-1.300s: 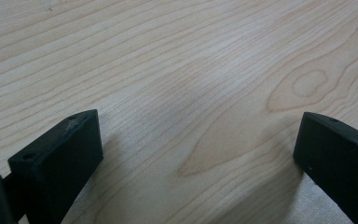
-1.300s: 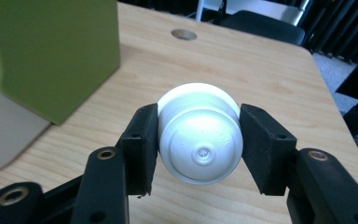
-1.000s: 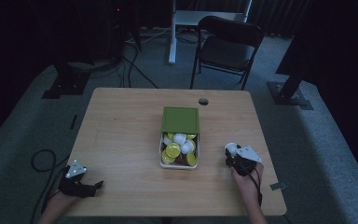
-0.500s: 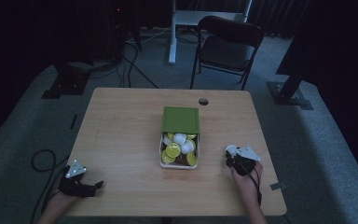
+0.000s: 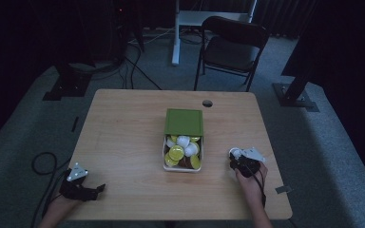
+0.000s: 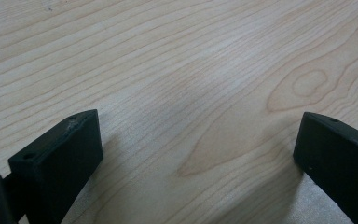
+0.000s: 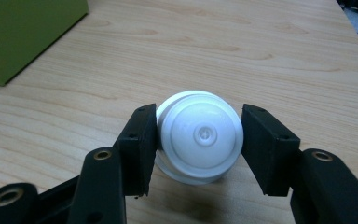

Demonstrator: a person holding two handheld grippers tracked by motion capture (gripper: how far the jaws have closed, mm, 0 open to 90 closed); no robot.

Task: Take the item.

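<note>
Right gripper view is showing my right gripper [image 7: 196, 142] holding a white capsule [image 7: 201, 138] low over the table [image 5: 123, 133], just right of the open box [image 5: 163, 155] of capsules with its green lid [image 5: 184, 122]. My jaws have just been easing apart, with the pads touching the capsule's sides. I am judging this as setting it down; next I am needing to widen further and lift clear. My left gripper [image 6: 196, 140] is resting wide and empty on pale wood. A dark chair [image 5: 233, 42] is standing beyond.
</note>
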